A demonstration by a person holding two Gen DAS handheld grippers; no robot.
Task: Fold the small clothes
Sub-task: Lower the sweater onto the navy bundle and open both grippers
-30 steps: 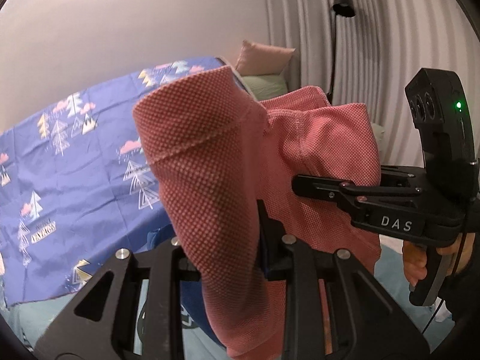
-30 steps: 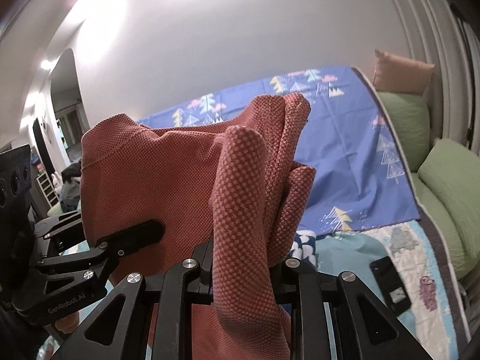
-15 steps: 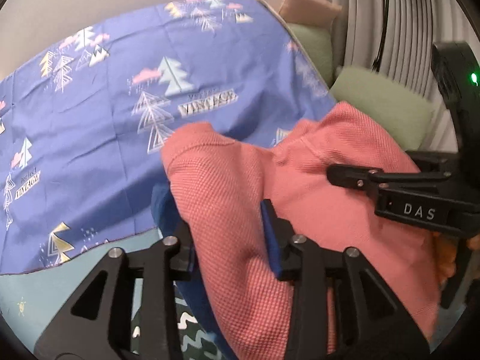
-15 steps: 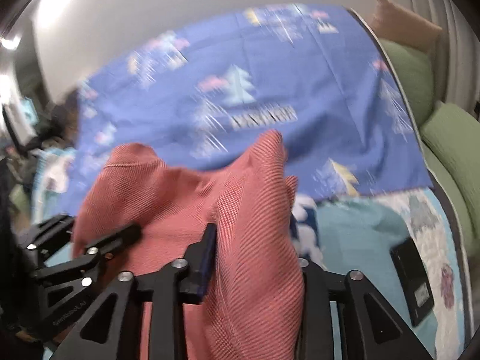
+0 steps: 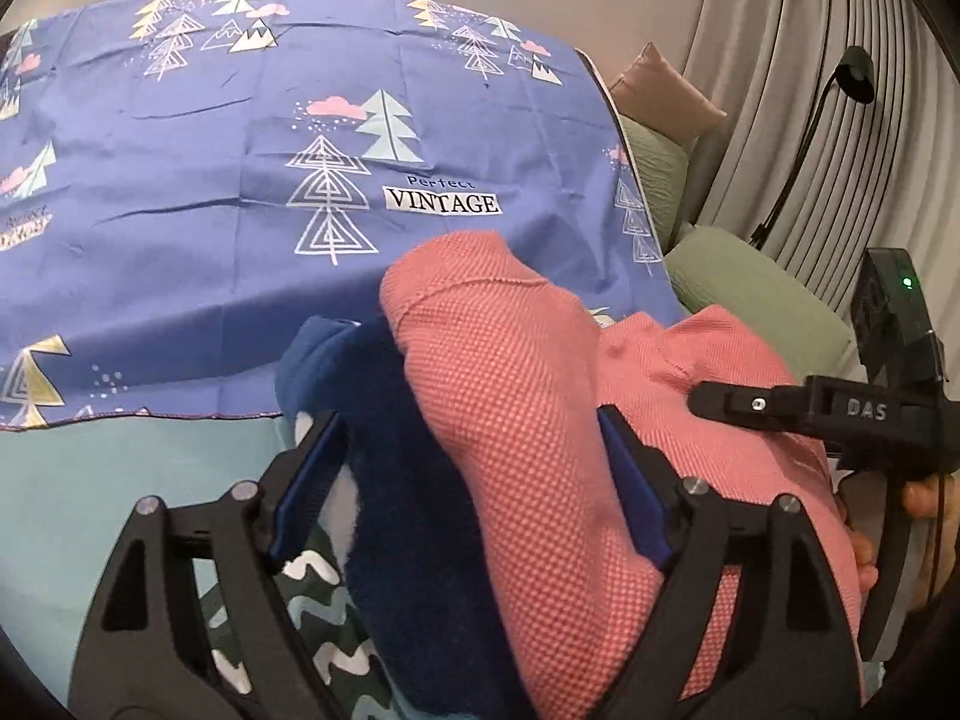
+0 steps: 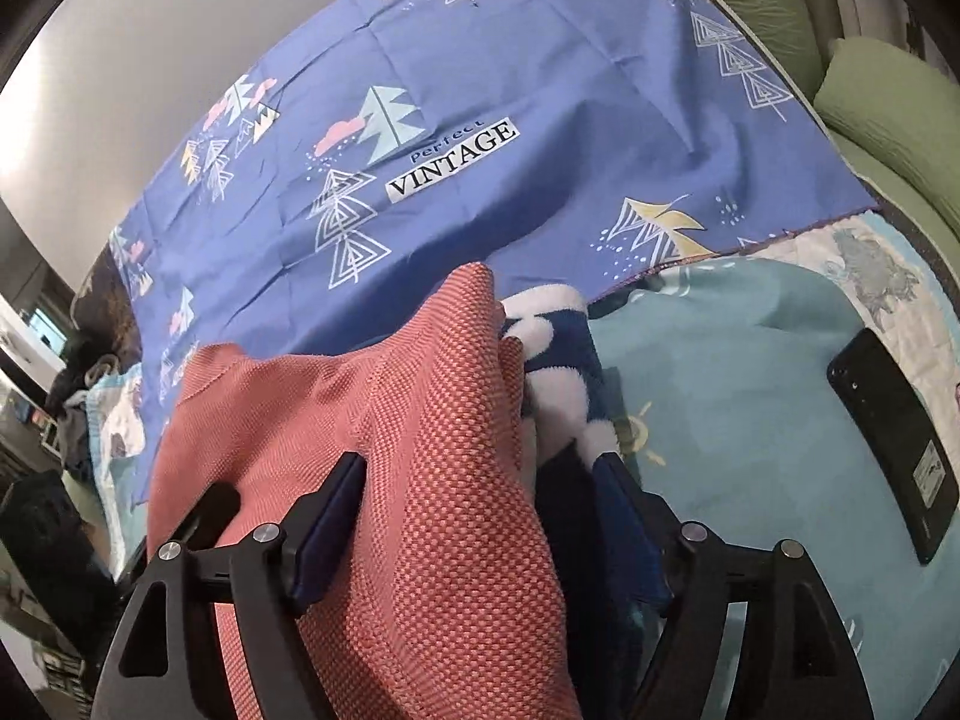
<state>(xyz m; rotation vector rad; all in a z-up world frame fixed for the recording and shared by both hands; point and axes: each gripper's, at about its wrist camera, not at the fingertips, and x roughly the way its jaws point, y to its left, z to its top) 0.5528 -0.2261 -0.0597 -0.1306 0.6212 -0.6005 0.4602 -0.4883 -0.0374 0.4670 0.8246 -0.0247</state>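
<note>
A coral-red knit garment [image 5: 528,396] lies bunched between the jaws of my left gripper [image 5: 468,450], whose jaws stand wide apart, no longer pinching it. It also shows in the right wrist view [image 6: 432,432], draped between the open jaws of my right gripper [image 6: 480,480]. Under the red garment lies a dark blue fleece garment with white patches [image 5: 384,420], seen too in the right wrist view [image 6: 558,354]. The right gripper's body [image 5: 840,414] shows at the right of the left wrist view, close against the red cloth.
A blue sheet printed with trees and "VINTAGE" [image 5: 240,180] covers the bed beyond. A teal blanket [image 6: 720,384] lies in front. A black phone [image 6: 888,438] rests on it at the right. Green pillows [image 5: 750,288] and a grey curtain [image 5: 780,60] are on the right.
Both grippers have come down from held-up height to the bed with the red garment. Both sets of jaws have opened from pinching the cloth to standing wide apart.
</note>
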